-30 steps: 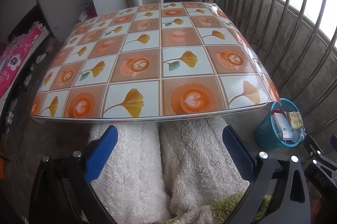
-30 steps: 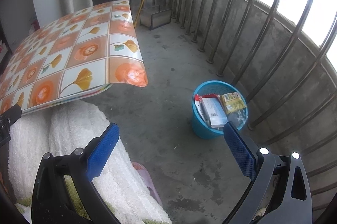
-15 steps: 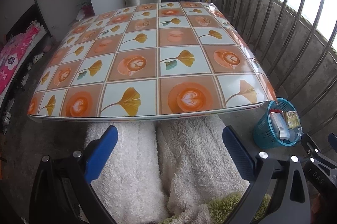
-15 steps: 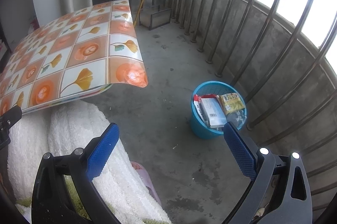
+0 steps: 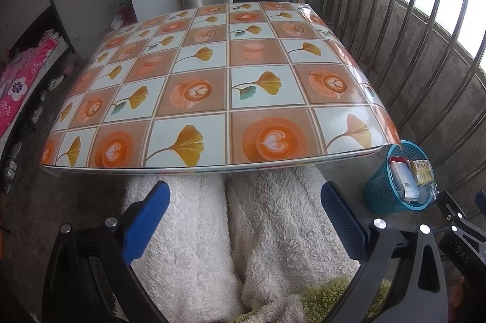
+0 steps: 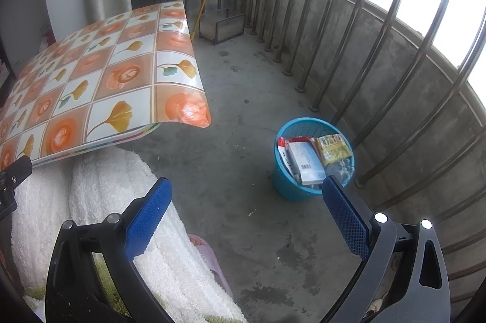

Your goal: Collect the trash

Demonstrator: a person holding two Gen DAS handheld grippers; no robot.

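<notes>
A blue plastic bin (image 6: 291, 186) stands on the concrete floor to the right of the table; it also shows in the left wrist view (image 5: 382, 195). It holds a white box (image 6: 305, 162), a yellow packet (image 6: 331, 148) and clear plastic. The table (image 5: 212, 86) has an orange and white patterned cover with nothing on it. My left gripper (image 5: 243, 195) is open and empty, low in front of the table's near edge. My right gripper (image 6: 244, 192) is open and empty, above the floor just left of the bin.
White fluffy-clad legs (image 5: 212, 231) lie under both grippers, with a pink slipper (image 6: 209, 259) on the floor. Metal railing bars (image 6: 379, 49) and a low concrete wall close off the right side. A metal frame (image 6: 221, 25) and a broom handle stand at the far end.
The left wrist view has pulled back and up slightly, so the table looks a little farther. The right gripper has barely moved. Both stay open.
</notes>
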